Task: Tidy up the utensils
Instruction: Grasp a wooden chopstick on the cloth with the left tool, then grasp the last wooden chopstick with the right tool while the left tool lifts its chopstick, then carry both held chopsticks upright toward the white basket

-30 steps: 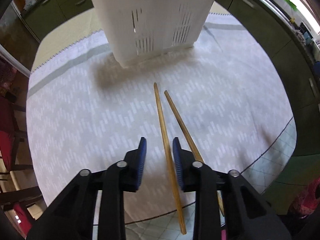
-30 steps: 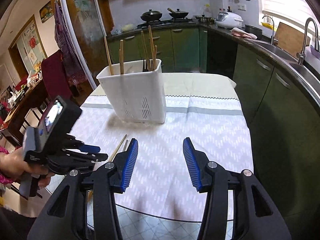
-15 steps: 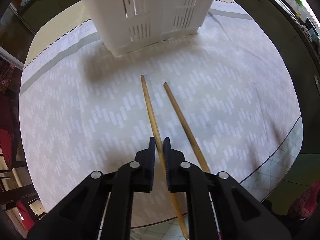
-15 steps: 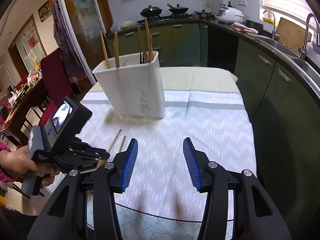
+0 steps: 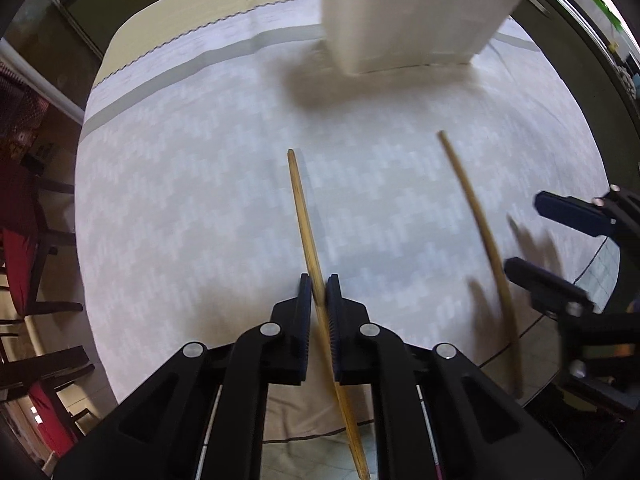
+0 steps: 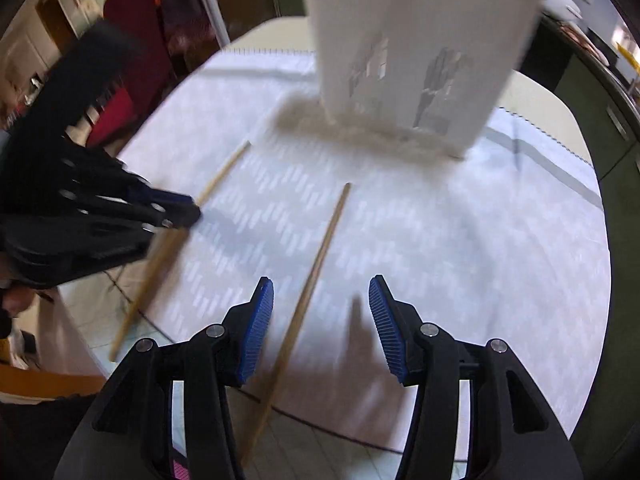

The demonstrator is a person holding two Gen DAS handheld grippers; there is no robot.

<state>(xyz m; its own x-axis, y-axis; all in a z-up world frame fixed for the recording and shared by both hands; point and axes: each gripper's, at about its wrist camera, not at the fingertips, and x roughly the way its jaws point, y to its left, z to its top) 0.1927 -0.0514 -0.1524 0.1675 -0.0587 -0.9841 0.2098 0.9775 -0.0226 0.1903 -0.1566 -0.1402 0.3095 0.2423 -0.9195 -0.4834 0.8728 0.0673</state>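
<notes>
My left gripper is shut on one wooden chopstick, which points toward the white utensil holder; this gripper and chopstick also show at the left of the right wrist view. A second chopstick lies on the tablecloth to the right. My right gripper is open and low over it, the second chopstick running between its blue fingers toward the holder. The right gripper also shows at the right edge of the left wrist view.
A round table with a white patterned cloth carries everything; its front edge is just under the grippers. Red chairs stand at the left. Dark green kitchen cabinets run along the right.
The left gripper closed on one chopstick and moved it left, away from the other. The right gripper swung down and forward from a high view until the second chopstick ran between its open fingers.
</notes>
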